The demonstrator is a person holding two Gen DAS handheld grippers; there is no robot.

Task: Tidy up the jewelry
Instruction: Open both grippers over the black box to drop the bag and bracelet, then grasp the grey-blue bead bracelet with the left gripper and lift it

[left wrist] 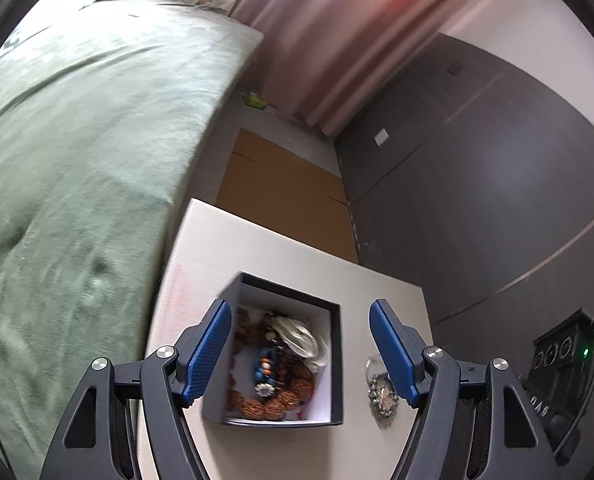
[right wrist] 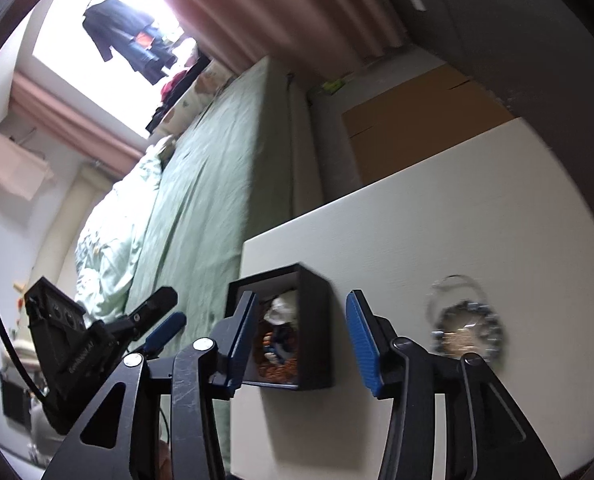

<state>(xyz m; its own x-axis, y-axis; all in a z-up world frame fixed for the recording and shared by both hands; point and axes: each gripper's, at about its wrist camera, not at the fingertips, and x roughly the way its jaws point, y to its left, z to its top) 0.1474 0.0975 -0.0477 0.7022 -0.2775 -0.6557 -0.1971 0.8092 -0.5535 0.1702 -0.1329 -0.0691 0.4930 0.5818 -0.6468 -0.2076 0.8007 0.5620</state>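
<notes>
Beside a bed with a green cover [left wrist: 77, 152] stood a white table [left wrist: 297, 264], and on it sat a small black box [left wrist: 335, 364] with no lid, near the table edge on the bed side. Inside the box lay a mixed pile of jewelry: a brown bead string [left wrist: 273, 400], a blue and orange beaded piece [left wrist: 267, 364] and something pale and shiny [left wrist: 297, 336]. Just beside the box, apart from it, a dark beaded bracelet [left wrist: 383, 394] in a clear wrapping lay on the bare table.

The left gripper [left wrist: 300, 354] hung above the box with its jaws wide apart and nothing between them. The right gripper [right wrist: 301, 338] was also spread wide and empty, with the box wall between its fingers and the bracelet [right wrist: 467, 334] off to its right side.

In my judgement the step in hand was to pick the bracelet and bring it to the box. To do it well, the nearer gripper should come down straight over the bracelet, close on the beads and not only on the slippery wrapping, and lift slowly. The box looked light, so a touch on its wall could push it toward the table edge.
</notes>
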